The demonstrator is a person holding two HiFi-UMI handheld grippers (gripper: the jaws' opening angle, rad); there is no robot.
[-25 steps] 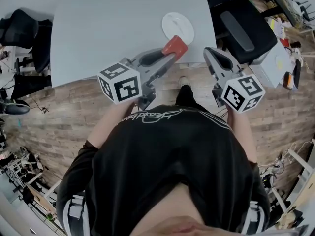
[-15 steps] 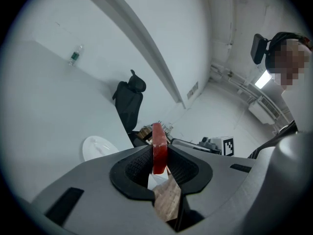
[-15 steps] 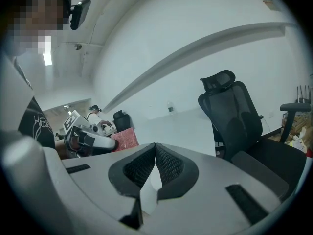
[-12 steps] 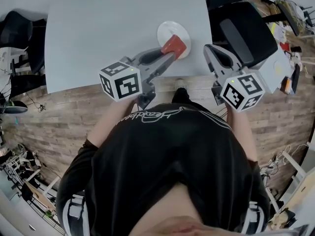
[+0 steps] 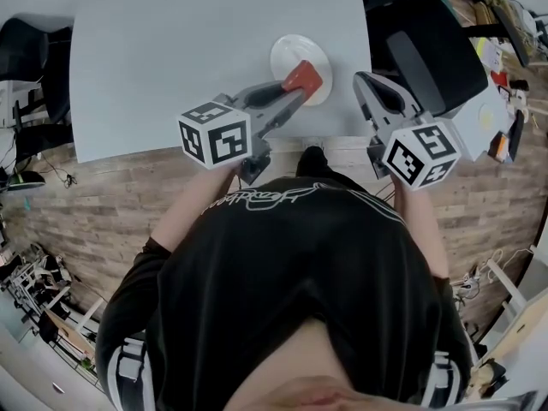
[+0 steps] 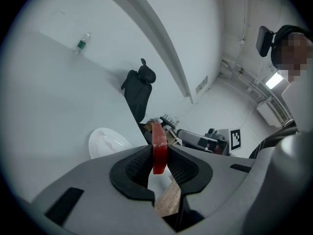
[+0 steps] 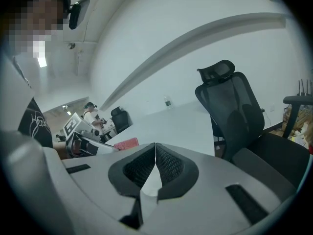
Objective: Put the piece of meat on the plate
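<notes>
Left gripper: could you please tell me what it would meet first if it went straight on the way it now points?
Most likely the plate or the table just beside it: the left gripper, shut on the piece of meat, points slightly down at that corner. Depth is unclear.

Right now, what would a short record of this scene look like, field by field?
Setting: pale table, black office chair beside it
Left gripper: jaws clamped on a red piece of meat
Right gripper: jaws together, nothing between them
Plate: white, near the table's edge, nothing on it
Meat's place: in the air close to the plate, not yet set down
</notes>
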